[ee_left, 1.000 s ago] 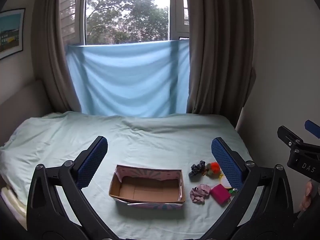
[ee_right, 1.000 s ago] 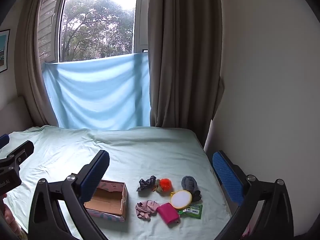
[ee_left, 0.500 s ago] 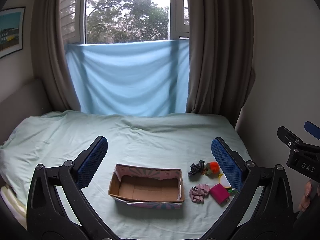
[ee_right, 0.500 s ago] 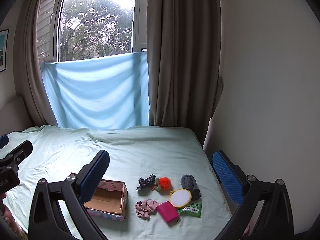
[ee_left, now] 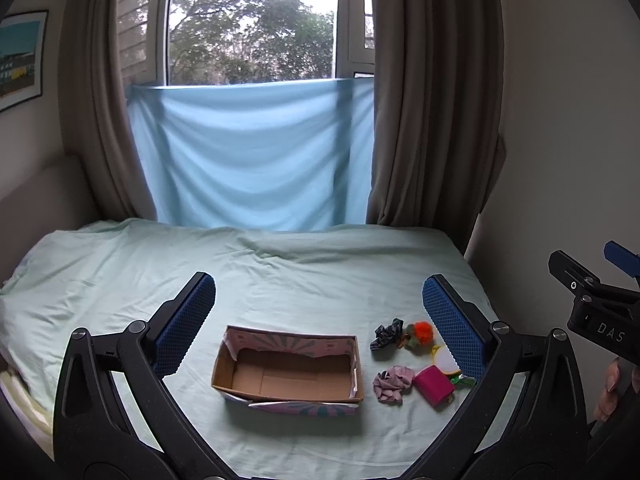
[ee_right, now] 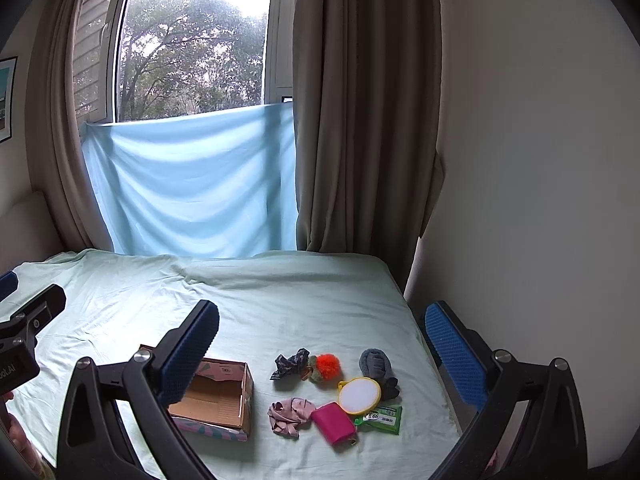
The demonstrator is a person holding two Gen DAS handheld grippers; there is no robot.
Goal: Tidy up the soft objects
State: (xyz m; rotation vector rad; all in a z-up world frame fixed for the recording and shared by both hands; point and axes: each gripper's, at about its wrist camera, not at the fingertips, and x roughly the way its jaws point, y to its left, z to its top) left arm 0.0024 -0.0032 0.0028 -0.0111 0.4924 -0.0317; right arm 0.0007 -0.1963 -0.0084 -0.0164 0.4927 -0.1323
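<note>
My left claw (ee_left: 318,320) and right claw (ee_right: 322,342) hang over the bed (ee_left: 120,272), fingers spread wide apart, both w/ nothing between them. The open cardboard box (ee_left: 288,368) sits on the sheet; soft items lie just right of the box: dark scrunchie (ee_right: 291,362), orange pompom (ee_right: 328,365), grey sock (ee_right: 376,364) farther right, pink scrunchie (ee_right: 289,415) nearer me. Touching that cluster: magenta pouch (ee_right: 334,422), round yellow mirror (ee_right: 359,395), green wipes pack (ee_right: 382,418). Box interior shows bare cardboard.
</note>
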